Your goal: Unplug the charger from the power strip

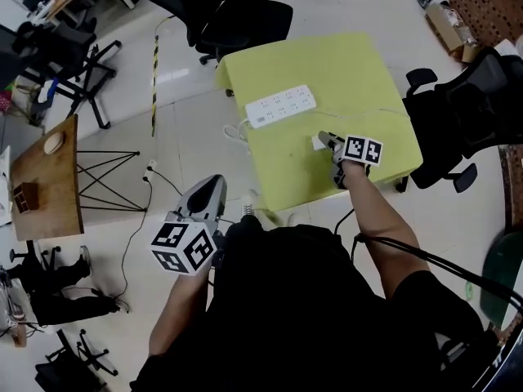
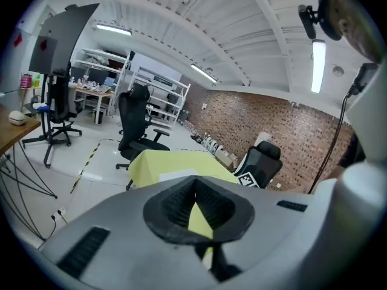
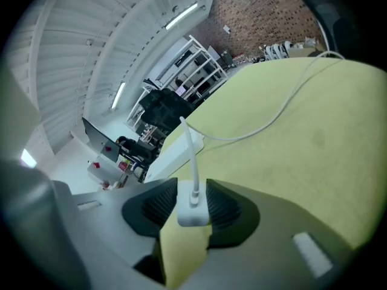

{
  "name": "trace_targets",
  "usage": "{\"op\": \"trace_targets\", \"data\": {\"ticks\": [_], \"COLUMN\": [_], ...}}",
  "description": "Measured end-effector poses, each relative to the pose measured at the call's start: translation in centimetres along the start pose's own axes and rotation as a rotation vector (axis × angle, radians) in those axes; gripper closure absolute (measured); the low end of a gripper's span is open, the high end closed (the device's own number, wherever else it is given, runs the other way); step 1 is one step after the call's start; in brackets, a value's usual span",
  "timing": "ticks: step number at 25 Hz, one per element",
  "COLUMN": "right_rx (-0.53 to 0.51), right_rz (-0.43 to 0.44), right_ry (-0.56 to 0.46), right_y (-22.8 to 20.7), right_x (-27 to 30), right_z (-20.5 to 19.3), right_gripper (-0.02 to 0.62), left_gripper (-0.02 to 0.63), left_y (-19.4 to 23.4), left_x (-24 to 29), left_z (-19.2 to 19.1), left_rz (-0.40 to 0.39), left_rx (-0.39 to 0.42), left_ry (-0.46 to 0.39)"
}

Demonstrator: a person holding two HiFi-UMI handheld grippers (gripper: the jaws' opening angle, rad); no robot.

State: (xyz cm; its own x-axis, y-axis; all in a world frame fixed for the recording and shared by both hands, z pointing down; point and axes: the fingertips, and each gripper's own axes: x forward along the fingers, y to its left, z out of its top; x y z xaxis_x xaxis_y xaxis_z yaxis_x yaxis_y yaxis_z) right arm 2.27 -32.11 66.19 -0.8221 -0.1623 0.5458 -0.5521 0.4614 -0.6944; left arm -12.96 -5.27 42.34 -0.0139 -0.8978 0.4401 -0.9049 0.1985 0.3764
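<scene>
A white power strip [image 1: 282, 106] lies on the yellow table [image 1: 359, 72], with no plug in its sockets. My right gripper [image 1: 329, 140] is low over the table in front of the strip, shut on the small white charger [image 3: 193, 209]. The charger's white cable [image 3: 260, 125] runs up from it and curves across the tabletop. The same power strip [image 3: 172, 153] shows beyond the jaws in the right gripper view. My left gripper [image 1: 214, 188] hangs off the table's near-left corner, over the floor. It is shut with nothing in it, pointing toward the table [image 2: 163, 162].
A black office chair [image 1: 237, 15] stands behind the table, and another [image 1: 474, 113] at its right side. A wooden table [image 1: 45, 178] on a black frame is at the left. A cord and plug [image 1: 149, 170] trail across the floor between the tables.
</scene>
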Motion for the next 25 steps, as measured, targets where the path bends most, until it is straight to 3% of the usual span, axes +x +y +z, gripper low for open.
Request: {"op": "trace_targets", "data": {"ticks": [7, 17, 20, 25], "right_rx": [-0.254, -0.435, -0.444, -0.365], "right_rz": [-0.063, -0.095, -0.127, -0.152], "right_ry": [0.092, 0.176, 0.185, 0.157], "right_y": [-0.9, -2.6, -3.4, -3.9], "right_x": [-1.0, -3.9, -5.1, -7.5], "right_z": [-0.9, -3.3, -3.3, -4.2], "right_gripper": [0.405, 0.327, 0.327, 0.327], "left_gripper": [0.600, 0.600, 0.600, 0.600], "left_y": [-2.6, -6.5, -7.1, -7.2], "left_x": [-2.4, -3.2, -3.3, -4.5], "left_z": [-3.4, -5.5, -4.9, -4.7], "left_rz": [0.088, 0.115, 0.107, 0.096], "left_rx": [-0.063, -0.067, -0.049, -0.032], "left_ry": [-0.038, -0.062, -0.077, -0.074]}}
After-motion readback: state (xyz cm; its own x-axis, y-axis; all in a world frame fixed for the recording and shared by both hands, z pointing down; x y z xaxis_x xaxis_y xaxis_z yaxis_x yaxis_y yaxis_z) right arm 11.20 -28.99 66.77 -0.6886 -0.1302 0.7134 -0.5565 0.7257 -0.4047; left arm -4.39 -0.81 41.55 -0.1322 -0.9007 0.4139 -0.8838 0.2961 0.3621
